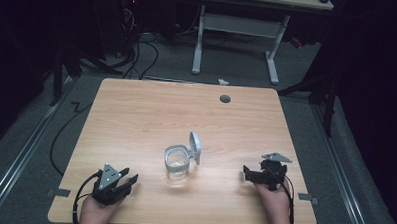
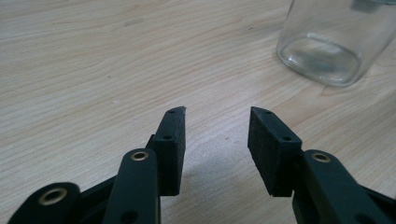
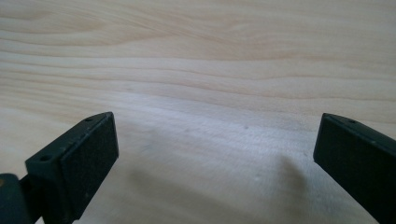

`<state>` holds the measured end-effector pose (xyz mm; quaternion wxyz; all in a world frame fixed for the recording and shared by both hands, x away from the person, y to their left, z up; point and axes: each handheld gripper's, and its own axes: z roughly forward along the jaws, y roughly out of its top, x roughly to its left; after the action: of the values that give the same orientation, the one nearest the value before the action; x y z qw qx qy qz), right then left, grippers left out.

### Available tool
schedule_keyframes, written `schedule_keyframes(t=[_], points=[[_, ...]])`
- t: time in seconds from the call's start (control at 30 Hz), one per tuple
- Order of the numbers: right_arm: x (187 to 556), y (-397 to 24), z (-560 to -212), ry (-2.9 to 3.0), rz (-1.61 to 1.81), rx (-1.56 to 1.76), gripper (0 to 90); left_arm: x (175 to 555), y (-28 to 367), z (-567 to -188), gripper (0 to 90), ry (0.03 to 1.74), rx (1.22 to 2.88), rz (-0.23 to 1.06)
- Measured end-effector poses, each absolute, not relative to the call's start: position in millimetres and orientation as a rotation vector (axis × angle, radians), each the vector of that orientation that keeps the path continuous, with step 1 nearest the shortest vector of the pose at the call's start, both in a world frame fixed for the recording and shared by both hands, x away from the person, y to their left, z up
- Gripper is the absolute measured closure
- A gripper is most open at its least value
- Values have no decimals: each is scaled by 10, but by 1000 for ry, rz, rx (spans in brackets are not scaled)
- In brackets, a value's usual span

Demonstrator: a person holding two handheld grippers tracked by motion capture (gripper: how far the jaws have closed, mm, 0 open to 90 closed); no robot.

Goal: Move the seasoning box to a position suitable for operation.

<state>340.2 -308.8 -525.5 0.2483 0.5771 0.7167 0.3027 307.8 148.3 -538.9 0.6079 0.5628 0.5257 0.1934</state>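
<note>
Two hand-held grippers rest low at the near edge of a wooden table (image 1: 136,105), with a clear glass jar (image 1: 176,165) standing upright between them, a little nearer the left one and touched by neither. The jar's hinged lid (image 1: 195,147) stands swung up and open at its right side, and the jar looks empty (its thick base shows bare in the left gripper view (image 2: 327,51)). The left gripper (image 1: 129,179) has its jaws parted with nothing between them, angled toward the jar, which sits just ahead and to one side of them. The right gripper (image 1: 248,175) is spread wider, also empty, with bare wood before it. Judged from this, the handling of the jar has not begun or is already over: no grasp is made, and any closing or moving of it remains to be done
</note>
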Motion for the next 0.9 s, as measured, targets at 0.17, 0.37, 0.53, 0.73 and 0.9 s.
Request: schedule_keyframes(t=[0.17, 0.37, 0.53, 0.73, 0.9], points=[[3181, -2993, -5159, 1961, 932, 1454, 20, 3099, 1424, -5312, 572, 1200, 1255, 441], [3022, -2989, -5100, 1934, 1029, 1426, 307, 3084, 1307, -5277, 571, 1165, 1258, 426], [2973, -2933, -5116, 1953, 1122, 1366, 595, 3084, 1195, -5229, 577, 1150, 1245, 383], [2986, -2862, -5162, 1999, 1145, 1342, 738, 3095, 1079, -5209, 712, 1161, 1230, 317], [2972, -2815, -5168, 2024, 1148, 1329, 825, 3089, 940, -5215, 877, 1162, 1253, 325]])
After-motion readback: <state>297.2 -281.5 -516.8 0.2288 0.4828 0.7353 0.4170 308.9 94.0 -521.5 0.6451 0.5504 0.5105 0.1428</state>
